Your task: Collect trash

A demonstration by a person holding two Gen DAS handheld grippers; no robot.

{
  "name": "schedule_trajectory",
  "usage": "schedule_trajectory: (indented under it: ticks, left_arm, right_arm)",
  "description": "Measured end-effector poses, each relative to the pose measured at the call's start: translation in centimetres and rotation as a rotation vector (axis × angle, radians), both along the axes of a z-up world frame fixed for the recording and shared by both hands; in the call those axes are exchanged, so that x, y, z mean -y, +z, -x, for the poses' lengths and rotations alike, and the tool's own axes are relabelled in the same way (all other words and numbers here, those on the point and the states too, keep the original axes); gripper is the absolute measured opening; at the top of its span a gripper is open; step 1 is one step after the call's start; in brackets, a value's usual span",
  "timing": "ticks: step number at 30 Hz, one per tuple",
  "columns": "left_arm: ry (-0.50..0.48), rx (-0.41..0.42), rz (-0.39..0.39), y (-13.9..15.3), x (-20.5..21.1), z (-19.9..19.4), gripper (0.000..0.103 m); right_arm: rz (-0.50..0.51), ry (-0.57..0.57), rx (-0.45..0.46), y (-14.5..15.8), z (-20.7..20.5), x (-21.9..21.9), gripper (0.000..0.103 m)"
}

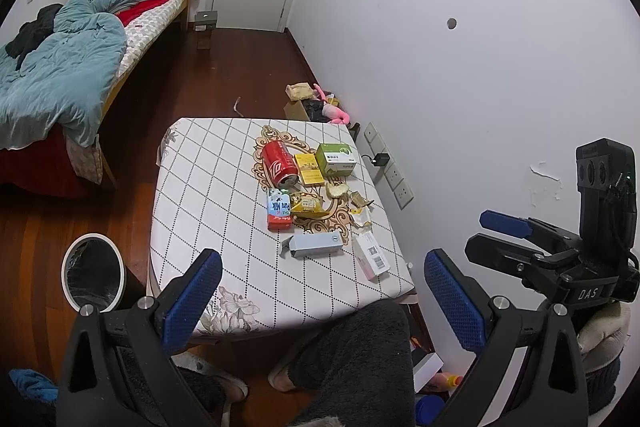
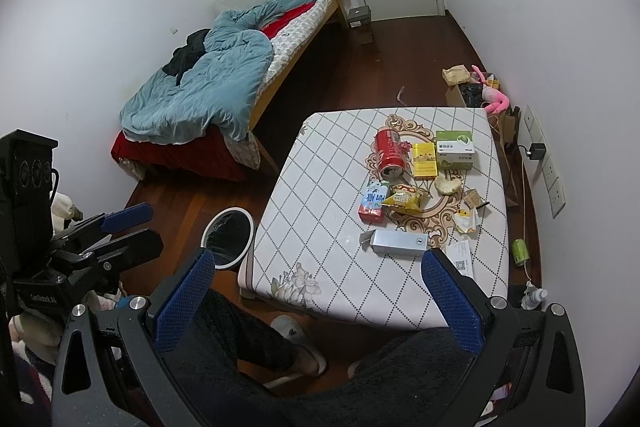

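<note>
Nothing is collected yet, I judge: my left gripper [image 1: 322,301] and right gripper [image 2: 316,301] hang spread and empty above my knees, while the can [image 1: 280,162], cartons and wrappers all litter the table [image 1: 200,195], bin [image 1: 94,273] waiting beside it.

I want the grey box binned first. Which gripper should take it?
Probably left: the grey box lies nearer its side, with the bin below the left gripper. Right gripper is open too.
</note>
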State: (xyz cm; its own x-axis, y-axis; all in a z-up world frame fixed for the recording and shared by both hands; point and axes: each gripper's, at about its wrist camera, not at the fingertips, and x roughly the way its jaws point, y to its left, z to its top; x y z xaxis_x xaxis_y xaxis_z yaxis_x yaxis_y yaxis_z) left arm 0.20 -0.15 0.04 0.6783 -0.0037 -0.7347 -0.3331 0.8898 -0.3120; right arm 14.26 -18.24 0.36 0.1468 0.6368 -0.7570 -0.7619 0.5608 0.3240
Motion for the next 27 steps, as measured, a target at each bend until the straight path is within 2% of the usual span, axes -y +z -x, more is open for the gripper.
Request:
schedule_trajectory:
  ticks: [27]
  left_arm:
    - [0.006,0.004,0.004,-0.14,-0.21,0.23,0.103]
  right_arm:
    - [0.004,0.003,0.001,-0.23,0.1,-0.25,0.103]
